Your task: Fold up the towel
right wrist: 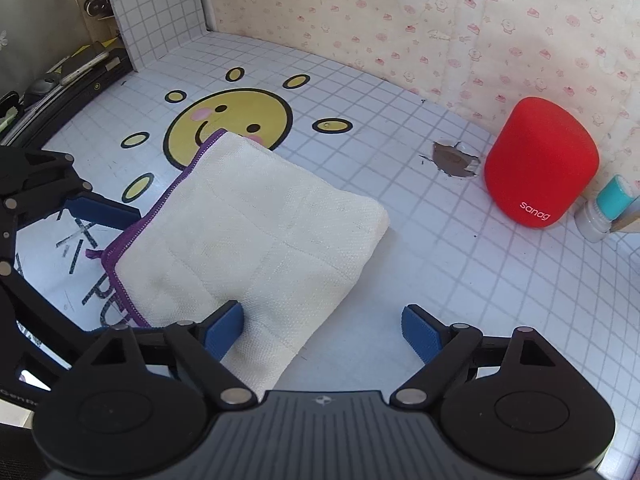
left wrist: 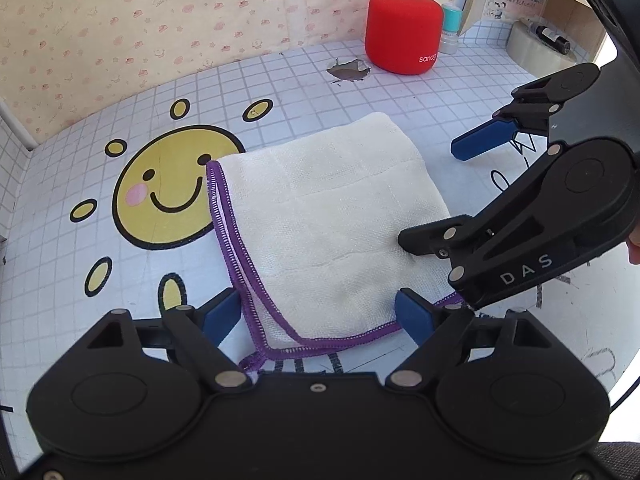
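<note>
The cream towel (left wrist: 328,232) with purple stitched edges lies folded into a thick rectangle on the gridded table cover. My left gripper (left wrist: 318,316) stands open over its near corner, one blue finger on each side of the purple hem. My right gripper (left wrist: 452,192) comes in from the right, open, with one finger resting on the towel's top and the other out over bare table. In the right wrist view the towel (right wrist: 256,232) lies ahead to the left. There my right gripper (right wrist: 322,330) straddles the folded edge, its left fingertip (right wrist: 224,328) on the cloth.
A red speaker (left wrist: 404,32) stands at the back by the patterned wall, next to a teal-capped bottle (left wrist: 452,28). A tear (left wrist: 348,70) shows in the table cover. A yellow sun drawing (left wrist: 172,192) is partly under the towel. A roll of tape (left wrist: 536,46) sits by a shelf.
</note>
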Tool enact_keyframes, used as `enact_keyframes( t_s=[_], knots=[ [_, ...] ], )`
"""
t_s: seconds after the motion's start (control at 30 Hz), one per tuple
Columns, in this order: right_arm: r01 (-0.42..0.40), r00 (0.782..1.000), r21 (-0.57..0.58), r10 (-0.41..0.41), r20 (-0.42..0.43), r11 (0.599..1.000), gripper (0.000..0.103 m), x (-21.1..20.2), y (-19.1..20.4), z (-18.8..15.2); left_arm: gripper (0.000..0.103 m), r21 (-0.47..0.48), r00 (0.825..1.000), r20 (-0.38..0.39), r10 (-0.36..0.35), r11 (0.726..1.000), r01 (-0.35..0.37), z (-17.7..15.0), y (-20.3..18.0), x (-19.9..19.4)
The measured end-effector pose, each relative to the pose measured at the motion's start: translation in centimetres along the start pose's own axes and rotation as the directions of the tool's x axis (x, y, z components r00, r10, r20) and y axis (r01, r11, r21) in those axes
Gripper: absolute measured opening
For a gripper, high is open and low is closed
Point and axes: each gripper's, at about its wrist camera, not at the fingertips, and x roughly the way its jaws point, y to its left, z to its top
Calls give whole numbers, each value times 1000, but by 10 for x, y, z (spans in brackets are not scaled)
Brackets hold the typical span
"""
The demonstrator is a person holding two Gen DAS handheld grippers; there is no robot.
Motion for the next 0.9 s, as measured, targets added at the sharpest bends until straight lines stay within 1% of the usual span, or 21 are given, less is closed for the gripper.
enact_keyframes(
  t_s=[0.07,0.17,0.23,0.3,0.33,0.37,0.4,0.43,0.53,0.6,0.63,0.73,0.9],
  knots=[
    [-5,1000,5,5,10,1000,86,-7,-3,3,85,-22,1000,-2,22,1000,-22,2,2,-5],
    [-31,999,45,29,42,999,87,-22,-6,6,85,-85,998,-14,62,994,-63,5,10,-15],
    [-29,998,102,24,50,994,87,-32,-7,5,85,-136,994,-30,102,985,-105,6,17,-22],
    [-37,998,148,29,51,988,88,-37,-6,3,85,-164,993,-28,112,980,-115,7,21,-28],
    [-30,998,179,21,55,983,92,-41,-4,0,85,-176,993,-25,113,978,-115,6,24,-31],
    [-22,998,196,10,59,980,95,-44,-3,-1,85,-180,994,-21,111,977,-113,5,25,-34],
    [-15,998,218,1,65,976,102,-48,0,-4,85,-183,994,-16,110,977,-111,5,27,-36],
    [-18,998,237,2,70,971,103,-51,3,-7,85,-182,994,-13,109,977,-110,4,28,-38],
    [-5,999,290,-10,52,957,103,-56,9,-14,85,-187,995,-15,97,977,-98,2,34,-41],
    [23,998,308,-38,44,951,103,-58,12,-18,85,-192,995,-10,96,977,-96,2,37,-44],
    [35,998,319,-51,42,947,103,-59,13,-21,85,-187,994,-9,107,977,-106,2,37,-45],
    [32,999,350,-45,29,936,103,-61,12,-25,85,-181,992,-5,128,975,-127,3,34,-50],
    [34,998,290,-50,46,956,103,-69,11,-25,85,-149,985,10,174,974,-170,2,20,-62]
  ],
)
